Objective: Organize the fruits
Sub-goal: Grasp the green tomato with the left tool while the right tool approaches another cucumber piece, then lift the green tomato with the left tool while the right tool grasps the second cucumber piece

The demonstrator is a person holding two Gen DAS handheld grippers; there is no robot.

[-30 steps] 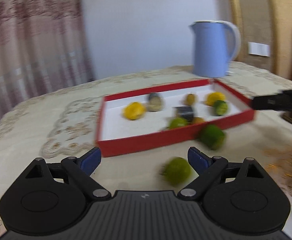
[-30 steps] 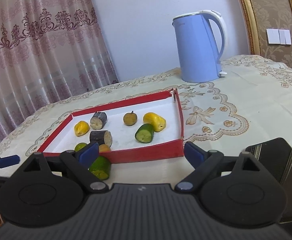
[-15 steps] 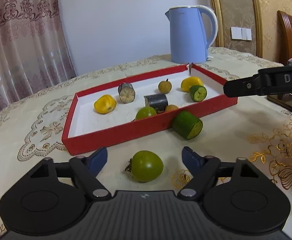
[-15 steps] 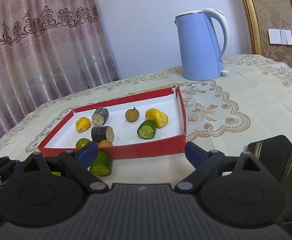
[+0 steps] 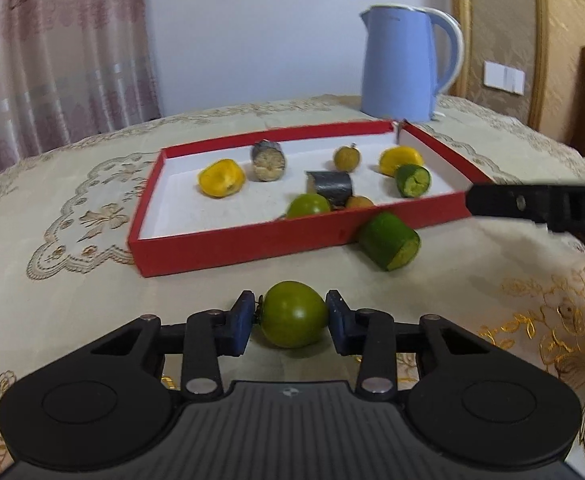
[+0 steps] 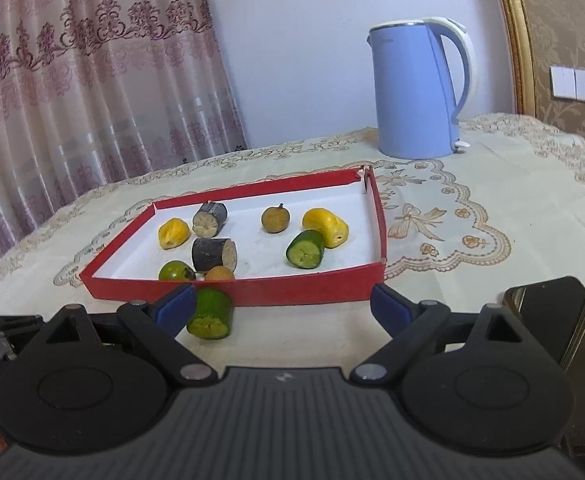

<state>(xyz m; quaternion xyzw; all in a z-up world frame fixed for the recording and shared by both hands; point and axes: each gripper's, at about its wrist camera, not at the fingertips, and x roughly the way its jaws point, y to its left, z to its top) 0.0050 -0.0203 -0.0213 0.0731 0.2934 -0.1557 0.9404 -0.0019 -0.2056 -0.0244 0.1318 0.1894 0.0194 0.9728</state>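
Note:
My left gripper (image 5: 290,322) is shut on a round green fruit (image 5: 292,314) on the tablecloth, in front of the red tray (image 5: 228,246). A cut green fruit piece (image 5: 388,240) lies on the cloth against the tray's front wall; it also shows in the right wrist view (image 6: 210,312). The tray (image 6: 316,290) holds several fruits: yellow pieces (image 5: 221,178), dark cut pieces (image 5: 268,160), a green fruit (image 5: 307,205), small brown ones (image 5: 347,157). My right gripper (image 6: 282,306) is open and empty, near the tray's front wall.
A blue electric kettle (image 5: 406,66) stands behind the tray, also in the right wrist view (image 6: 418,90). A dark flat object (image 6: 552,320) lies at the right by my right gripper. My right gripper's finger (image 5: 540,206) reaches in from the right. Curtains hang behind.
My left gripper moved forward around the round green fruit and closed on it. The right gripper shifted slightly closer to the tray and stayed open.

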